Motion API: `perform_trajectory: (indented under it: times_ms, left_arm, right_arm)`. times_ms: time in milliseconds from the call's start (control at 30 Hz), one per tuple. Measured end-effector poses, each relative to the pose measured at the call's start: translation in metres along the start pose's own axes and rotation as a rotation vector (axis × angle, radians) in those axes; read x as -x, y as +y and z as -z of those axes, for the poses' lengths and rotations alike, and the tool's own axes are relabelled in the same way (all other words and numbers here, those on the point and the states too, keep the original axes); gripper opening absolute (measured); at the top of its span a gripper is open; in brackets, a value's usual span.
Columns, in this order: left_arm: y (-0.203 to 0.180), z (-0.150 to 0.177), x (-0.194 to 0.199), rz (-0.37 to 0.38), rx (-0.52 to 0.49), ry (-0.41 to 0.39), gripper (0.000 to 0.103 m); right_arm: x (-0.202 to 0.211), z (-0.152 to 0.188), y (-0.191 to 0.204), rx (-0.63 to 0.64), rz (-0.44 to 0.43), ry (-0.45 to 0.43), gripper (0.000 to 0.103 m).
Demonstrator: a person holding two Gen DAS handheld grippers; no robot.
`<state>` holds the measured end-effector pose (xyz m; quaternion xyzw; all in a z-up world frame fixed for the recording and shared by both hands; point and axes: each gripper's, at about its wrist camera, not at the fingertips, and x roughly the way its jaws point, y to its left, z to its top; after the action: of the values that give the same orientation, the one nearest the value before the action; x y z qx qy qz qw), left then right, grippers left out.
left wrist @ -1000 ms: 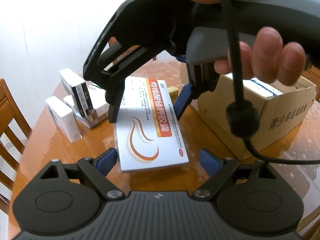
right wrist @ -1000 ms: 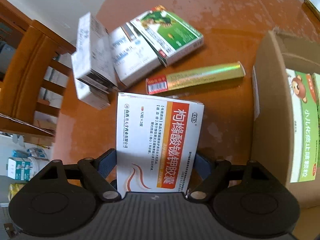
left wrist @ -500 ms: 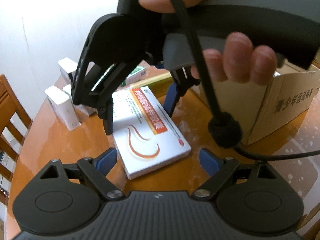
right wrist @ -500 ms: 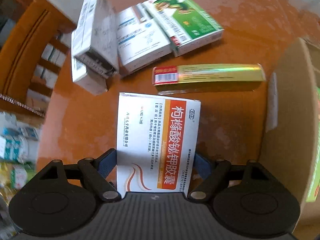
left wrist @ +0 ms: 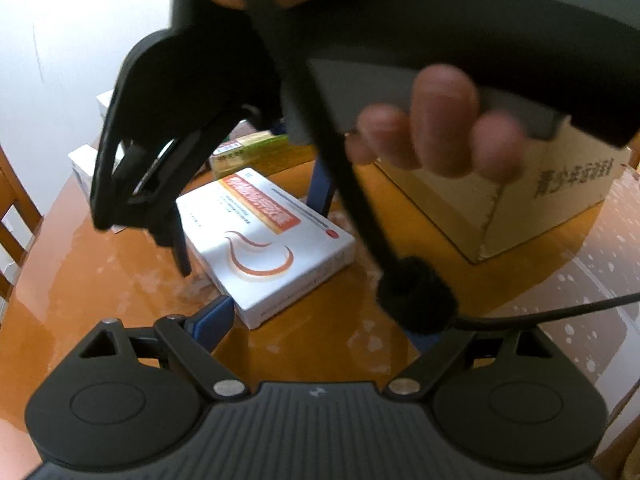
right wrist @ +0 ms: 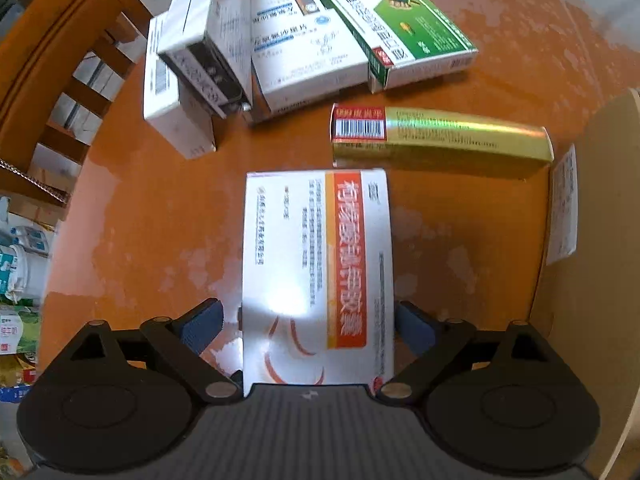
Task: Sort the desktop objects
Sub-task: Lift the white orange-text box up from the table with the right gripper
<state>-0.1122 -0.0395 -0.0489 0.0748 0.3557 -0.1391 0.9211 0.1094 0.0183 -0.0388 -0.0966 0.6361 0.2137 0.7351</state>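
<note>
A white medicine box with an orange band (right wrist: pixel 316 276) lies flat on the brown table (right wrist: pixel 160 220), also seen in the left wrist view (left wrist: pixel 272 248). My right gripper (right wrist: pixel 306 326) points steeply down over it, jaws opening. The box sits between the blue pads with a gap at the left pad (right wrist: pixel 200 324). In the left wrist view the right gripper (left wrist: pixel 252 228) and the hand holding it fill the upper half. My left gripper (left wrist: pixel 320 328) is open just in front of the box, with nothing between its fingers.
An open cardboard carton (right wrist: pixel 592 240) stands right of the box, (left wrist: pixel 520 200). A gold box (right wrist: pixel 440 140) lies just beyond. A green box (right wrist: pixel 400 28) and several white boxes (right wrist: pixel 192 60) are piled farther back. A wooden chair (right wrist: pixel 52 60) stands at the left table edge.
The right gripper came down with the white and orange box, which now lies flat on the table, and its jaws have spread off the box. The left gripper moved in closer.
</note>
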Motion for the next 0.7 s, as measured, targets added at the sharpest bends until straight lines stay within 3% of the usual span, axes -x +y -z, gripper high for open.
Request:
perform_trajectory:
  times_ms: [367, 467, 700]
  left_arm:
    - [-0.016, 0.003, 0.013, 0.002, 0.005, 0.006, 0.09]
    - [-0.021, 0.004, 0.017, 0.003, 0.002, 0.008, 0.09]
    - [-0.034, 0.004, 0.027, -0.001, -0.001, 0.006, 0.09]
  right_arm:
    - [0.0, 0.008, 0.007, 0.092, 0.062, -0.041, 0.095]
    - [0.0, 0.008, 0.007, 0.105, 0.068, -0.044, 0.085]
    - [0.0, 0.007, 0.005, 0.121, 0.068, -0.042, 0.085]
